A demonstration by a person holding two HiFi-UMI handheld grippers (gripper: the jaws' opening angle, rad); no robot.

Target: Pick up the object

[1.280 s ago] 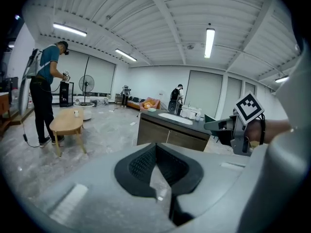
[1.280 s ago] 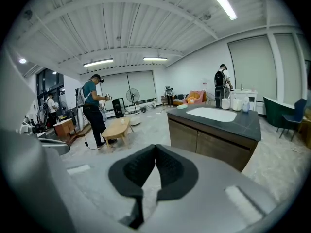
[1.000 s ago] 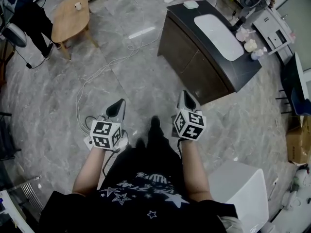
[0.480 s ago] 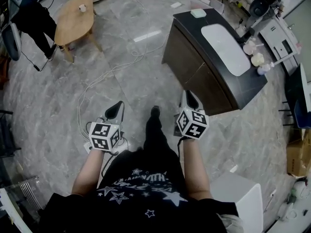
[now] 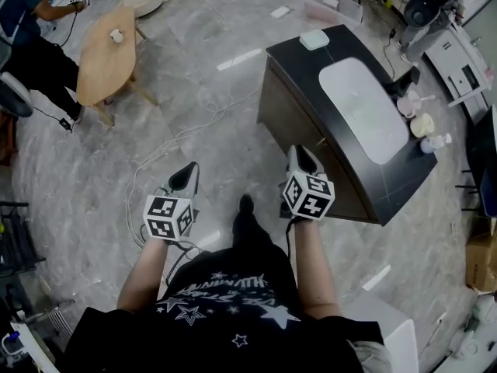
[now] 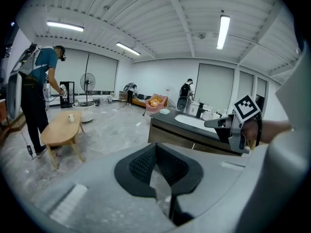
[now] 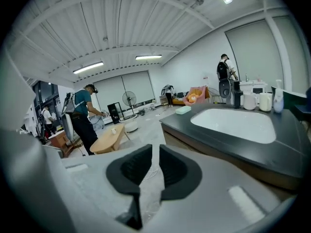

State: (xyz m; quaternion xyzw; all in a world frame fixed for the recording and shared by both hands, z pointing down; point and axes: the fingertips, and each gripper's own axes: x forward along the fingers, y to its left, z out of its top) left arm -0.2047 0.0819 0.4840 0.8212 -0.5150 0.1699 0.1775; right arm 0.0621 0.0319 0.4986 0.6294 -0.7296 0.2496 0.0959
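Observation:
No single object stands out as the task's own. A dark counter [image 5: 311, 123] with a white sink basin [image 5: 363, 107] stands ahead to the right. A small pale green box [image 5: 314, 39] lies at its far end, and cups [image 5: 423, 124] stand by the tap. My right gripper [image 5: 299, 158] hangs beside the counter's near edge, jaws shut and empty. My left gripper [image 5: 186, 176] is over bare floor, also shut and empty. In the right gripper view the basin [image 7: 235, 124] and the box [image 7: 183, 109] lie beyond the jaws.
A wooden table [image 5: 105, 53] with a small cup [image 5: 117, 35] stands far left, a person [image 5: 31, 45] beside it. A white cable [image 5: 167, 142] snakes over the marble floor. A white cabinet [image 5: 404, 340] sits at my lower right, a cardboard box [image 5: 481, 263] further right.
The view has shifted forward: the counter now lies closer, its near edge right by the right gripper. Both grippers keep the same pose and stay shut.

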